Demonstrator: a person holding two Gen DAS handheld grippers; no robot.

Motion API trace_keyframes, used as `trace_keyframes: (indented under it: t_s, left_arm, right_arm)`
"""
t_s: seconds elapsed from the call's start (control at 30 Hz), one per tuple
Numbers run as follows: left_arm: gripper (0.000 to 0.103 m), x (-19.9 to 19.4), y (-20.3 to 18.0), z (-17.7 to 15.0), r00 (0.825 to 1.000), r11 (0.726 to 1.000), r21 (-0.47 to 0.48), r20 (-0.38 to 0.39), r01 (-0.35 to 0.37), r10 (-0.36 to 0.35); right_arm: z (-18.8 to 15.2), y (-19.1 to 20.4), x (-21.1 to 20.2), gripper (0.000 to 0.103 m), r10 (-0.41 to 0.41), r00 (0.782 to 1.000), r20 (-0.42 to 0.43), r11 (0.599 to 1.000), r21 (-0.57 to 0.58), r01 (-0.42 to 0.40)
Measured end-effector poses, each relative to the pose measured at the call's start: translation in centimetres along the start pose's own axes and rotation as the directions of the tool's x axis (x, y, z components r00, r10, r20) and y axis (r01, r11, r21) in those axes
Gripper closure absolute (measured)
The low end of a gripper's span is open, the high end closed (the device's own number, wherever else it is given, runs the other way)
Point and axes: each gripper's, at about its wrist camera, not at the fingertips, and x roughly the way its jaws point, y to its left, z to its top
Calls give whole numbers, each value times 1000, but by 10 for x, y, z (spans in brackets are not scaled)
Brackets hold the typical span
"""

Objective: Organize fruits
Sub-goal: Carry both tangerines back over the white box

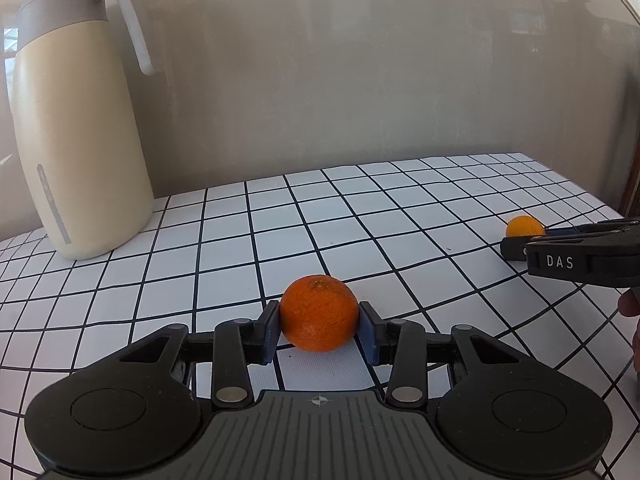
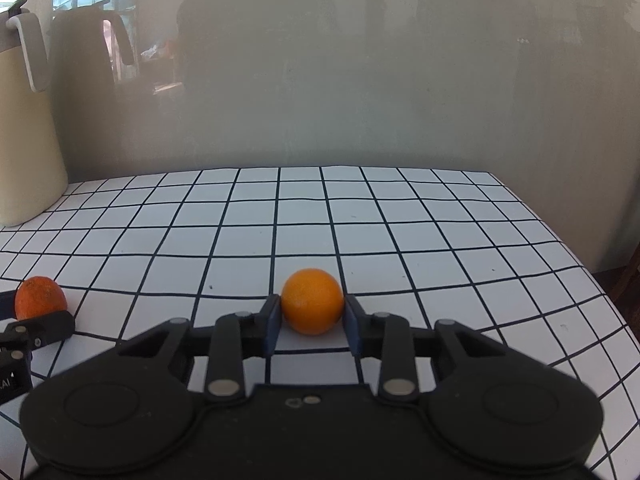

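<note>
Two oranges on checked white tabletop; cream jug against grey wall.

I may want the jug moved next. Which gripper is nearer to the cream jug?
Left. The left gripper, shut on the darker orange, sits closer to the cream jug; the right gripper, shut on the lighter orange, is farther off.

Two oranges lay on the gridded table, well apart; the rough-skinned orange sat to the left, between the pads of the left gripper; the smooth orange sat to the right, between the pads of the right gripper; a thermos jug stood upright at the far left, against the wall behind the table.
</note>
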Motion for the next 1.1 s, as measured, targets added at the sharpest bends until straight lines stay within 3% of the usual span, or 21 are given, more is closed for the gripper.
trace_keyframes:
  t_s: [0.37,1.1]
  left_arm:
    - [63,-22,0,-6,1000,1000,0,9,-13,13]
    - [63,-168,64,-42,987,991,-40,88,-129,132]
  right_arm:
    - [5,5,-29,80,13,1000,15,1000,1,-13]
    - [-21,102,-151,80,203,975,92,972,-136,-190]
